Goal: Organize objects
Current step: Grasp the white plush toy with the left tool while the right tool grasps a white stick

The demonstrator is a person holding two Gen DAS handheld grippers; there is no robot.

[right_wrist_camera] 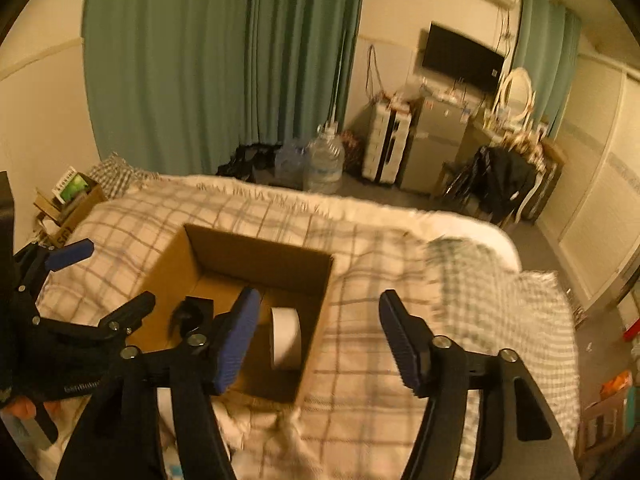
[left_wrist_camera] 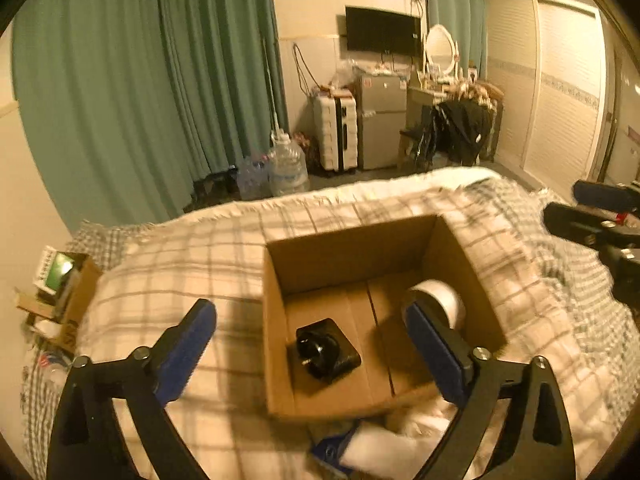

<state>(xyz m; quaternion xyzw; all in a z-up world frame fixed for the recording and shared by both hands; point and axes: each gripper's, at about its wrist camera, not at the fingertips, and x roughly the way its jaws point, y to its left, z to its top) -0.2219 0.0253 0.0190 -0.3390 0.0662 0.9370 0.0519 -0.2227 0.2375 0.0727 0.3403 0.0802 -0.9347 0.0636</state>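
An open cardboard box [left_wrist_camera: 276, 320] sits on the bed with the checked blanket [left_wrist_camera: 180, 248]. Inside lie a black square device [left_wrist_camera: 328, 350] with a round lens-like front and a white tape roll [left_wrist_camera: 440, 300] on its side. My left gripper [left_wrist_camera: 316, 330] is open and empty, hovering above the box's near left part. In the right wrist view the box [right_wrist_camera: 320, 304] holds the black device [right_wrist_camera: 192, 314] and the white roll [right_wrist_camera: 285, 338]. My right gripper [right_wrist_camera: 318, 326] is open and empty above the box's right wall. The left gripper [right_wrist_camera: 96, 276] shows at the left edge.
A small cardboard box with books [left_wrist_camera: 60, 284] stands by the bed's left side. Beyond the bed are green curtains [left_wrist_camera: 140, 80], water jugs [left_wrist_camera: 286, 168], a white suitcase [left_wrist_camera: 334, 134], a small fridge [left_wrist_camera: 380, 120], a wall TV [left_wrist_camera: 382, 32] and a cluttered dresser [left_wrist_camera: 452, 92].
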